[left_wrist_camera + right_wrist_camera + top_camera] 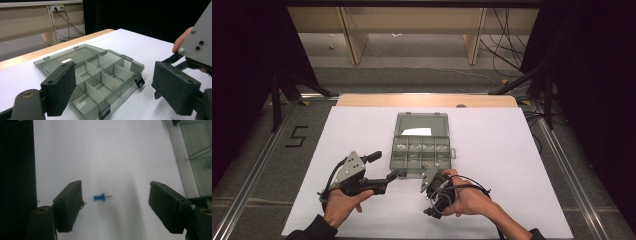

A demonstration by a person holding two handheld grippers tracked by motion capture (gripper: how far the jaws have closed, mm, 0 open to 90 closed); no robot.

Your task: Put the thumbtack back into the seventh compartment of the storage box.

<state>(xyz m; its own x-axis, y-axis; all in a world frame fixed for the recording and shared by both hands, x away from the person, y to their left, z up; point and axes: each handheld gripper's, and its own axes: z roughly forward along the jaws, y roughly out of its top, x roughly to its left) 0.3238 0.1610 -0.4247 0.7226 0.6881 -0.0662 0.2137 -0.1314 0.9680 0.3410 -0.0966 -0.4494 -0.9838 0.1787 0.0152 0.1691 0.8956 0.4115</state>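
Right gripper (pixel 113 202) jaws wide, released, straddling blue pushpin (pixel 100 197) at lower centre, untouched on white worktop (pixel 112 150); left gripper (pixel 113 90) jaws wide, empty.

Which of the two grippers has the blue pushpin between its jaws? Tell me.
The right gripper: its open jaws straddle the blue pushpin lying on the white table, untouched. The left gripper points at the open compartment box instead.

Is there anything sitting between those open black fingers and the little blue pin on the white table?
Nothing visible does. In the right gripper view the blue push pin lies on its side on the bare white table, between the right gripper's open fingers and nearer the left one. No finger touches it.
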